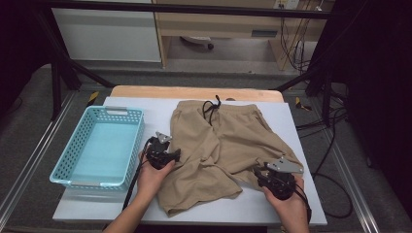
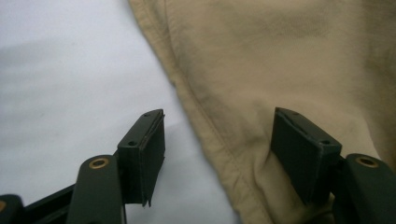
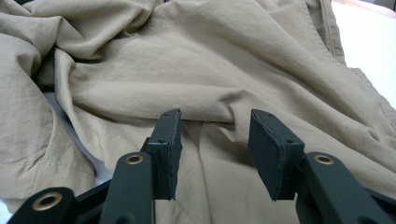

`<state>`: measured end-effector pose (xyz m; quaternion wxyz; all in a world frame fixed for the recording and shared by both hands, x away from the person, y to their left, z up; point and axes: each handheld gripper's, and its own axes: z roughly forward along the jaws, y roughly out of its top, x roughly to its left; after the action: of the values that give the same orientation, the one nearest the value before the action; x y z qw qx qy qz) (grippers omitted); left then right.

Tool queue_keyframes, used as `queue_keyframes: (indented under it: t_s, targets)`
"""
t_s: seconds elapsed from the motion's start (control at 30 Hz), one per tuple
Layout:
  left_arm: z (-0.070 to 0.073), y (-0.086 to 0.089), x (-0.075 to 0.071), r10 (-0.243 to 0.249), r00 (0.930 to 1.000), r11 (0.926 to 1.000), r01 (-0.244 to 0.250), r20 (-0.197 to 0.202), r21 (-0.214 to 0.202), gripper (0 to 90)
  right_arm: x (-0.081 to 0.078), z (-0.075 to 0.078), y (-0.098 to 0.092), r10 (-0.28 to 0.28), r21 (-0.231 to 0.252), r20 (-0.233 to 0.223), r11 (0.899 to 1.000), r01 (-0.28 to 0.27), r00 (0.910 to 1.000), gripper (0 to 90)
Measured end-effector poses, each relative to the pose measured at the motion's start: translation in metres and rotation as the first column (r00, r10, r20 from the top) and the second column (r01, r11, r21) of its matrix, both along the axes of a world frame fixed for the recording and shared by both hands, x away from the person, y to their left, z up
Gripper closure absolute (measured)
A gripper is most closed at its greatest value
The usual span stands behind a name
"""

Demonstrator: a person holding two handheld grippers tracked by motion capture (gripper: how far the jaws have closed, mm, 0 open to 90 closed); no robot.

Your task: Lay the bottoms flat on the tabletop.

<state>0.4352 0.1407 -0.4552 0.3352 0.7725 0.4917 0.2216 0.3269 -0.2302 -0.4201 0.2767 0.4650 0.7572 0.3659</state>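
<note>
Tan shorts [image 1: 218, 141] with a black drawstring [image 1: 212, 108] lie rumpled on the white table cover [image 1: 155, 109]. My left gripper [image 1: 176, 155] sits at the left edge of the shorts. In the left gripper view its jaws [image 2: 224, 140] stand open astride the stitched hem [image 2: 219, 140], one pad [image 2: 147, 149] over the bare cover and the other pad [image 2: 301, 154] on the cloth. My right gripper [image 1: 257, 174] is at the lower right leg of the shorts. Its jaws [image 3: 215, 140] stand apart, with folded cloth [image 3: 187, 70] lying under and between them.
A light blue perforated basket [image 1: 138, 141] stands empty on the left of the table, close to my left hand. The table's wooden far edge [image 1: 194, 92] shows behind the shorts. Black frame bars and cables surround the table.
</note>
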Motion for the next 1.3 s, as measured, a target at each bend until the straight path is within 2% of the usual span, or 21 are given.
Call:
queue_keyframes:
  t_s: [0.07,0.17,0.33,0.5,0.57,0.67,0.77,0.87,1.0,1.23,1.3]
  targets:
    - [0.000,-0.001,0.000,0.001,1.0000,1.0000,-0.001,0.000,-0.009,36.5,0.001,0.000,0.000,-0.001,-0.001,-0.003,1.000,0.001,1.0000,54.3]
    - [0.001,-0.004,-0.003,0.008,0.9999,0.9999,-0.008,-0.009,-0.014,45.1,0.001,0.000,0.000,-0.001,-0.001,-0.001,1.000,0.001,1.0000,54.4]
    - [0.001,-0.006,-0.008,-0.008,1.0000,0.9995,0.008,0.001,-0.031,70.8,-0.001,0.000,0.001,0.012,-0.005,-0.002,1.000,-0.012,0.9999,54.4]
    - [0.001,-0.008,-0.009,-0.024,0.9997,0.9994,0.024,0.009,-0.027,83.1,-0.001,-0.002,0.003,0.018,-0.015,-0.006,1.000,-0.018,0.9998,54.4]
    - [0.002,-0.006,-0.007,-0.019,0.9998,0.9991,0.019,-0.006,-0.039,85.2,-0.001,-0.001,0.002,0.016,-0.012,-0.005,1.000,-0.016,0.9999,54.4]
    - [0.009,-0.003,-0.004,-0.018,0.9996,0.9997,0.017,-0.020,-0.017,86.2,-0.002,-0.001,0.001,0.018,-0.012,-0.004,1.000,-0.018,0.9998,54.4]
    - [0.021,0.003,-0.003,-0.010,0.9999,0.9999,0.010,0.006,0.010,86.6,-0.002,-0.001,0.002,0.022,-0.011,-0.003,1.000,-0.022,0.9997,54.5]
    - [0.034,0.012,-0.001,0.012,0.9993,0.9999,-0.012,0.035,0.001,86.6,-0.001,-0.002,0.004,0.034,-0.015,-0.009,0.999,-0.034,0.9994,54.7]
    - [0.045,0.022,0.005,0.041,0.9986,0.9992,-0.041,0.033,-0.004,86.8,-0.002,-0.002,0.008,0.048,-0.021,-0.007,0.999,-0.049,0.9988,54.8]
    - [0.061,0.034,0.010,0.085,0.9946,0.9963,-0.086,0.058,0.002,86.9,-0.001,-0.002,0.011,0.060,-0.022,-0.008,0.998,-0.060,0.9981,54.9]
    - [0.066,0.033,0.009,0.101,0.9936,0.9944,-0.099,0.052,-0.037,86.6,-0.002,-0.002,0.012,0.067,-0.024,-0.010,0.997,-0.067,0.9977,54.9]
